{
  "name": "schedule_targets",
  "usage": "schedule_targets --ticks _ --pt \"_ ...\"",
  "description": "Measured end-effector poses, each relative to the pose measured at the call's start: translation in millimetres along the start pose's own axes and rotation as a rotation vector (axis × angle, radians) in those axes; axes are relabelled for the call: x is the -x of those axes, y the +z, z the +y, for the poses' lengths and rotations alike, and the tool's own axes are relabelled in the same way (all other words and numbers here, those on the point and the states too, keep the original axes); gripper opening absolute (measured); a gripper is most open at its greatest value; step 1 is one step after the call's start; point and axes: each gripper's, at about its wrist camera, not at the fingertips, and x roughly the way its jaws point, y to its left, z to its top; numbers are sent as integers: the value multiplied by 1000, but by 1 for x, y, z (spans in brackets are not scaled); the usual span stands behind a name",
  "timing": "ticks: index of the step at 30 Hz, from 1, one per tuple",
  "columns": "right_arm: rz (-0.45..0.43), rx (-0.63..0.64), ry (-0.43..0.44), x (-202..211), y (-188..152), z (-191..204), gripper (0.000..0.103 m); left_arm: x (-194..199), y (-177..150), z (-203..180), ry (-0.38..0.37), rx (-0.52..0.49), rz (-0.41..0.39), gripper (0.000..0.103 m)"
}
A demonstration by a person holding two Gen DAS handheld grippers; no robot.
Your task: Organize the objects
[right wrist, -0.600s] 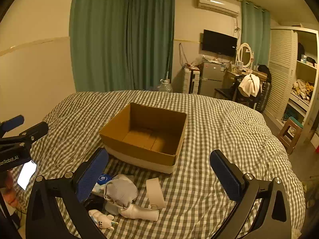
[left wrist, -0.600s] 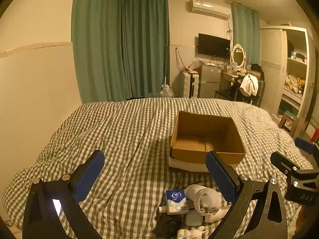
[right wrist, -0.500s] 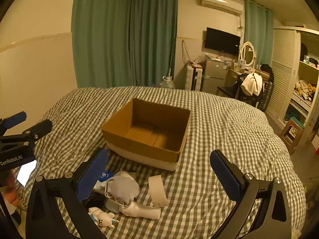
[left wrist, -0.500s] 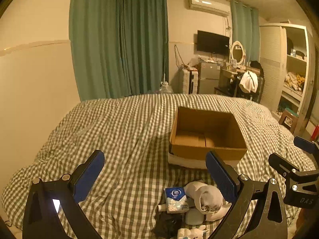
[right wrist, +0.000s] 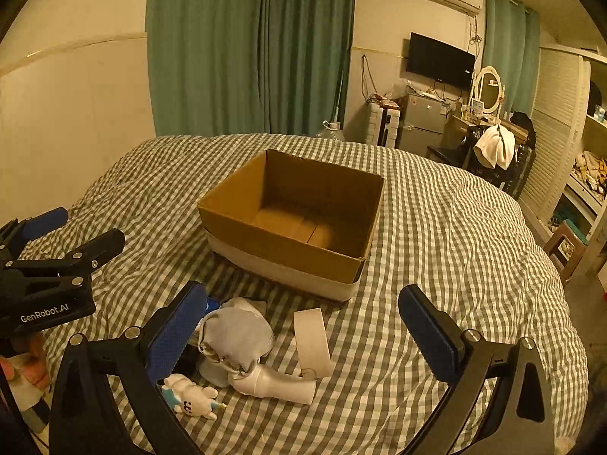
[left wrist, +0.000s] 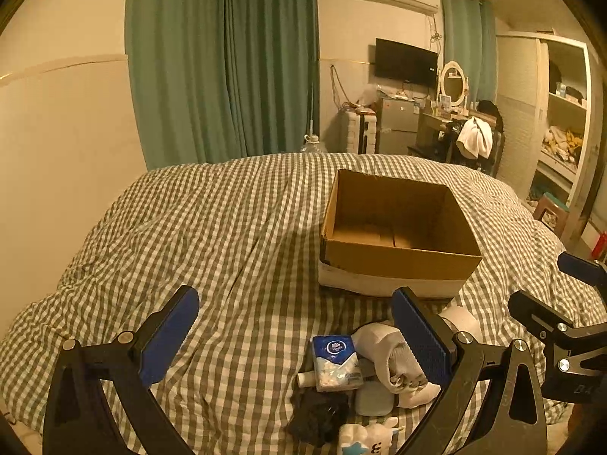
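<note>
Two pairs of handheld tongs hang over a bed (left wrist: pixel 227 227) covered in a green-and-white checked quilt, both released and spread wide with nothing between their blue pads. The left tongs (left wrist: pixel 296 326) appear at 6 o'clock in the left wrist view; the right tongs (right wrist: pixel 303 314) sit at 6 o'clock in the right wrist view and point down toward the quilt.

An open cardboard box (right wrist: pixel 296 220) with a white band along its base stands on the quilt at about 12 o'clock from the right tongs, its inside bare.

A small heap of things lies on the quilt just in front of the box, nearer the cameras. In the left wrist view a blue-and-white tissue pack (left wrist: pixel 335 362) lies at 5 o'clock, touching a grey-white sock bundle (left wrist: pixel 394 356) to its right, with a dark crumpled item (left wrist: pixel 318 413) below it. In the right wrist view a roll of pale tape (right wrist: pixel 313 341) stands on its edge beside the bundle, a white tube (right wrist: pixel 280 386) lies at 6 o'clock, and a small white toy figure (right wrist: pixel 189 400) lies at 7 o'clock.

Green curtains (right wrist: pixel 246 49) hang at 12 o'clock behind the bed.
</note>
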Motion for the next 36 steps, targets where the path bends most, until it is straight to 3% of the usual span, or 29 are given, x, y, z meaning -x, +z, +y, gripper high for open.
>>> schedule_targets --ticks 7,21,36 --pt "-48 2 -6 19 7 -2 101 16 4 0 8 -10 -27 103" --pt "-14 5 8 3 -6 -5 101 -18 -15 -5 17 19 24 103" --pt "-40 -25 0 12 -2 -9 99 -1 3 -1 25 0 -23 103"
